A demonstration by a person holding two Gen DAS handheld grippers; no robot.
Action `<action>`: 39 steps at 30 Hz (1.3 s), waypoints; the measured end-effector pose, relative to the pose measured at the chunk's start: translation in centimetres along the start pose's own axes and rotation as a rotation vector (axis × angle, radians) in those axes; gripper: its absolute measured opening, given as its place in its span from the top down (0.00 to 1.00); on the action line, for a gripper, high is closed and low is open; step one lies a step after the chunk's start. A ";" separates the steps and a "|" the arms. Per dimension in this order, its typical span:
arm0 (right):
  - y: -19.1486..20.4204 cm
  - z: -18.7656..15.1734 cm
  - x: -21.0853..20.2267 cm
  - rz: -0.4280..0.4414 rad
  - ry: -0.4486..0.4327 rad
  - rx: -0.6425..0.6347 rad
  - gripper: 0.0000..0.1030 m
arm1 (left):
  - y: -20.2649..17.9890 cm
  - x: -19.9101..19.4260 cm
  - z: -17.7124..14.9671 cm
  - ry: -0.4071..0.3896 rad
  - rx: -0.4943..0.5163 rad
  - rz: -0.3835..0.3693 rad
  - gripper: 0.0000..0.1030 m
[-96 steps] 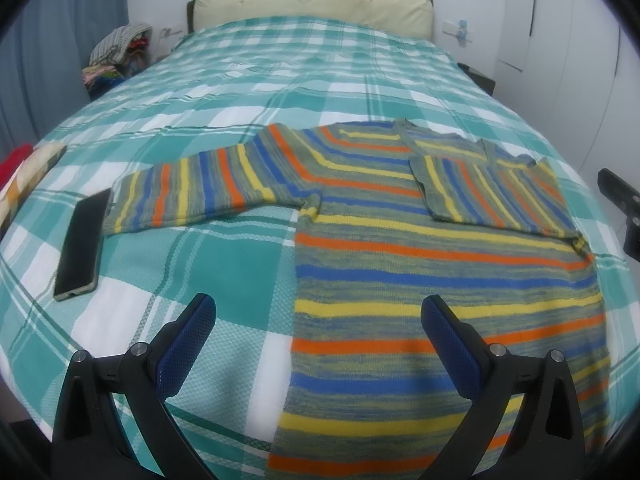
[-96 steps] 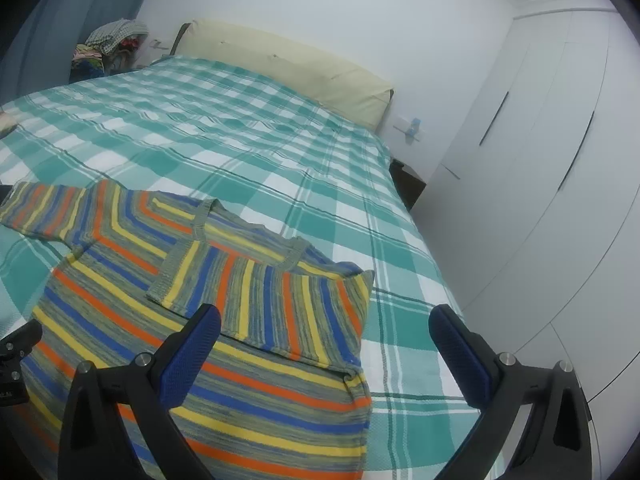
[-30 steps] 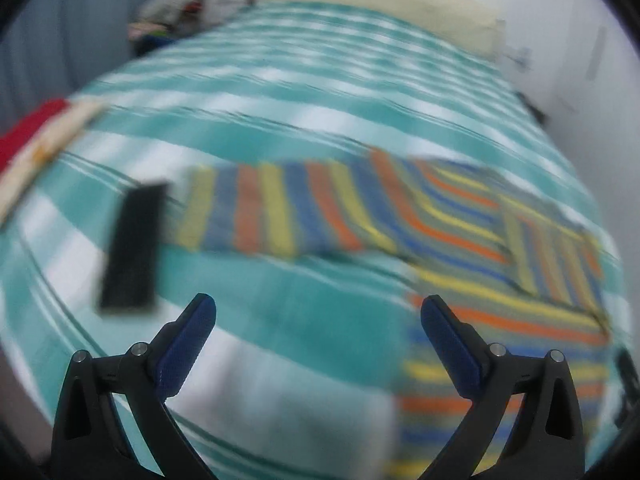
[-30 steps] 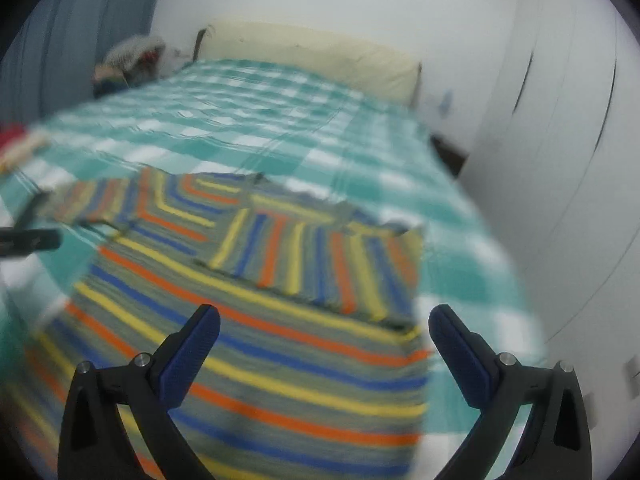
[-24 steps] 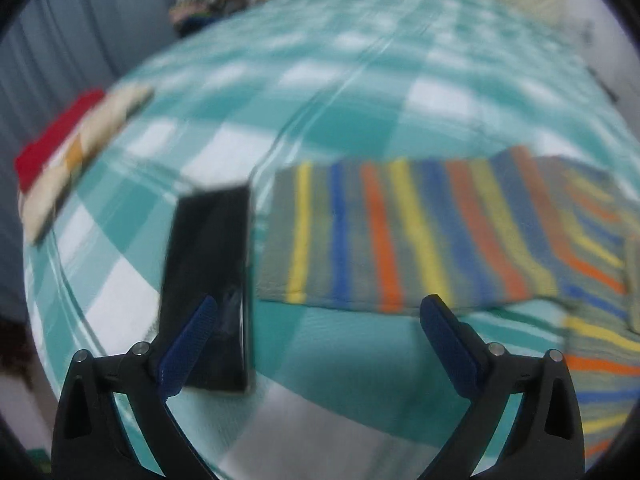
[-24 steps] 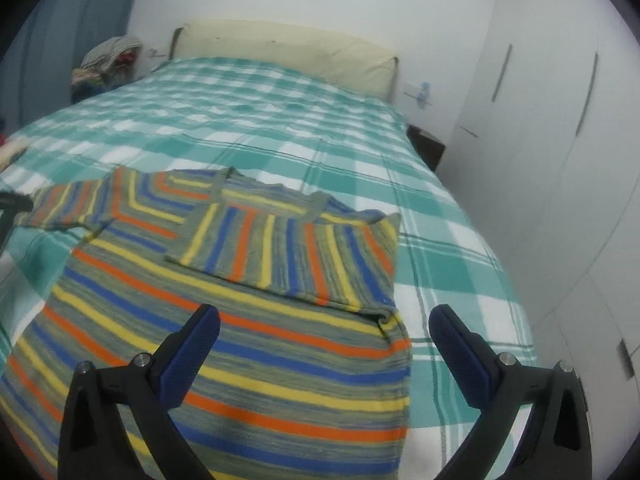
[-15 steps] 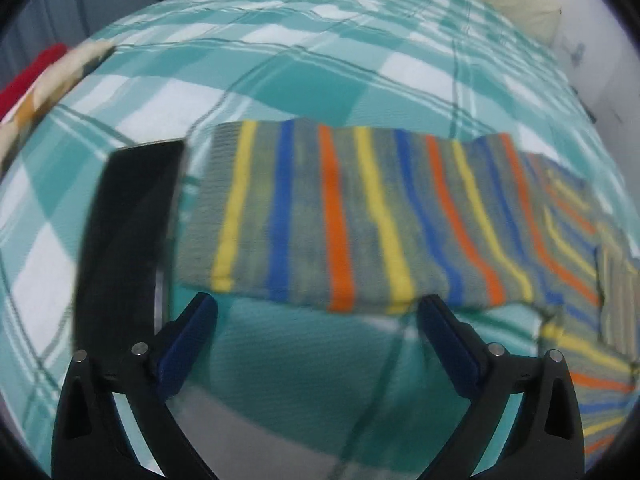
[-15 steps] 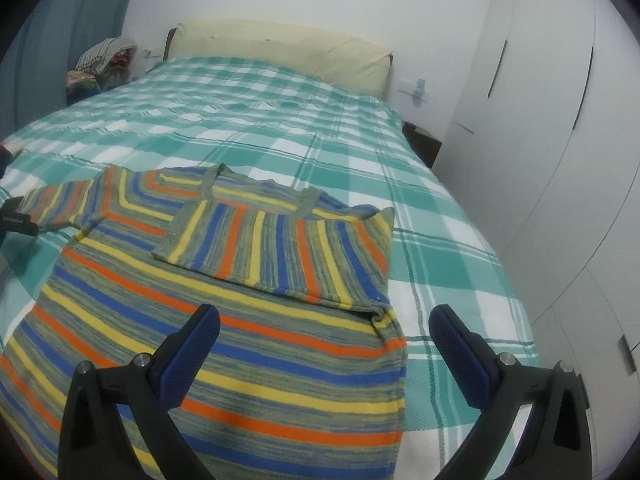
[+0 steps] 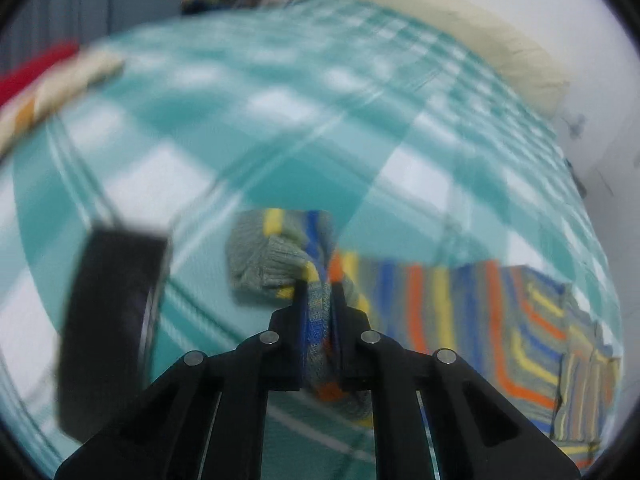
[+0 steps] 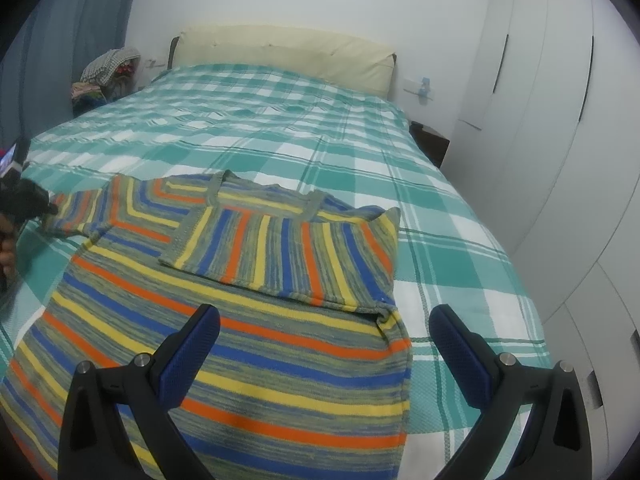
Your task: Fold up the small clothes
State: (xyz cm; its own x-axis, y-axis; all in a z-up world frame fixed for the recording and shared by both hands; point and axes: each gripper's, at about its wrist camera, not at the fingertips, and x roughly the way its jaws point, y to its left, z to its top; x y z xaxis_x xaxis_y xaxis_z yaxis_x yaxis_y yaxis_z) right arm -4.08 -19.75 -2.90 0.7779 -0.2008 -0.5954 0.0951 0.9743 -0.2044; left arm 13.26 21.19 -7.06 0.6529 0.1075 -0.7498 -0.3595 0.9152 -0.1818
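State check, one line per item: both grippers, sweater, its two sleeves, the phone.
left gripper: shut on the left sleeve cuff, jaws just closed
right gripper: open, holding nothing, above sweater
sweater: flat on bed, body unfolded
right sleeve: folded across chest
left sleeve: stretched out, cuff bunched
phone: lying beside cuff

We see the left gripper (image 9: 319, 300) low at centre of its own wrist view, pointing steeply down. Its jaws have just been closing and now stand pinched on a bunched fold of the striped sweater's sleeve (image 9: 280, 264). In the right wrist view it shows only as a dark shape at the far left edge. The right gripper (image 10: 324, 344) sits at the bottom of its frame, jaws spread wide, nothing between the blue pads (image 10: 192, 344).
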 end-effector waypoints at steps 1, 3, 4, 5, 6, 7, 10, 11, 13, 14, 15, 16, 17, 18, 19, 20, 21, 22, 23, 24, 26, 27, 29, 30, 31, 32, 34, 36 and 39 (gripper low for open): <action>0.1 0.0 0.0 -0.001 -0.001 0.001 0.00 | -1.2 -1.1 0.3 -0.029 0.043 -0.001 0.92; -0.2 0.0 0.0 0.007 -0.003 0.012 0.00 | -5.8 -4.3 1.1 -0.100 0.192 -0.033 0.92; -0.3 0.1 0.0 0.010 -0.003 0.018 0.00 | -8.0 -5.7 1.2 -0.127 0.262 -0.049 0.92; -0.5 0.1 0.0 0.012 -0.002 0.026 0.00 | -11.6 -7.7 0.9 -0.164 0.365 -0.080 0.92; -0.8 0.1 0.1 0.012 -0.002 0.033 0.00 | -13.9 -8.9 0.6 -0.183 0.428 -0.106 0.92; -1.2 0.2 0.1 0.010 -0.002 0.045 0.00 | -16.2 -10.1 0.0 -0.198 0.482 -0.136 0.92; -2.5 0.1 0.2 -0.009 -0.001 0.073 0.00 | -23.2 -12.4 -2.2 -0.203 0.605 -0.256 0.92; -3.0 0.0 0.3 -0.019 0.000 0.086 0.00 | -25.8 -12.5 -3.4 -0.181 0.639 -0.302 0.91; -4.1 -0.2 0.4 -0.039 0.003 0.112 0.00 | -28.8 -11.8 -5.1 -0.120 0.681 -0.365 0.79; -4.7 -0.2 0.6 -0.049 0.003 0.123 0.00 | -30.2 -10.9 -5.9 -0.067 0.704 -0.401 0.51; -5.2 -0.3 0.7 -0.058 0.004 0.132 0.00 | -31.2 -9.9 -7.0 -0.011 0.725 -0.429 0.20; -5.7 -0.4 0.9 -0.064 0.006 0.141 0.00 | -31.8 -9.2 -8.0 0.019 0.738 -0.432 0.14; -6.1 -0.6 1.1 -0.067 0.013 0.150 0.00 | -31.5 -8.7 -8.9 0.021 0.741 -0.424 0.15; -6.5 -0.6 1.3 -0.061 0.021 0.159 0.00 | -30.9 -8.3 -9.1 0.023 0.736 -0.416 0.15; -7.0 -0.8 1.5 -0.046 0.032 0.178 0.00 | -29.9 -7.8 -9.0 0.031 0.723 -0.406 0.15; -7.5 -0.9 1.6 -0.033 0.041 0.198 0.00 | -28.8 -7.6 -8.7 0.034 0.709 -0.396 0.15; -8.0 -1.1 1.8 -0.021 0.052 0.223 0.00 | -27.3 -7.0 -8.0 0.033 0.682 -0.365 0.15; -8.2 -1.2 1.9 -0.015 0.058 0.236 0.00 | -26.2 -6.0 -7.0 0.031 0.659 -0.333 0.15; -8.4 -1.2 2.0 -0.009 0.064 0.246 0.00 | -25.2 -5.2 -6.2 0.036 0.632 -0.294 0.15; -8.5 -1.2 2.1 -0.004 0.067 0.252 0.00 | -23.6 -4.2 -5.0 0.054 0.595 -0.261 0.16; -8.2 -1.1 2.0 0.002 0.064 0.244 0.00 | -21.7 -1.9 -3.8 0.141 0.533 -0.254 0.17; -7.9 -1.1 2.0 0.002 0.061 0.234 0.00 | -21.0 -0.3 -3.4 0.224 0.507 -0.271 0.18; -7.1 -1.0 2.2 0.005 0.058 0.210 0.00 | -20.9 2.1 -3.9 0.340 0.501 -0.298 0.24; -6.6 -1.1 2.3 0.009 0.062 0.196 0.00 | -21.4 3.0 -4.7 0.372 0.527 -0.301 0.25; -6.3 -1.2 2.5 0.012 0.066 0.187 0.00 | -21.6 3.3 -5.3 0.378 0.546 -0.299 0.26; -5.9 -1.3 2.6 0.015 0.072 0.178 0.00 | -22.0 3.7 -6.1 0.372 0.573 -0.289 0.46; -5.3 -1.6 2.9 0.021 0.086 0.164 0.00 | -22.1 3.9 -6.8 0.318 0.586 -0.232 0.93; -5.0 -1.8 2.9 0.021 0.087 0.152 0.00 | -20.6 3.3 -5.8 0.303 0.487 -0.261 0.95; -5.0 -1.8 2.8 0.014 0.079 0.143 0.00 | -17.4 2.6 -4.1 0.233 0.406 -0.219 0.95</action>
State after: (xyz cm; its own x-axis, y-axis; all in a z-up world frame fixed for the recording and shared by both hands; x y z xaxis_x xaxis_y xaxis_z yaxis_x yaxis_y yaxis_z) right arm -3.51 -25.35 -4.96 0.7292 -0.1889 -0.6577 0.1761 0.9806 -0.0864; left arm 18.47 3.93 -8.42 0.5013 -0.1510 -0.8520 0.0870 0.9885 -0.1240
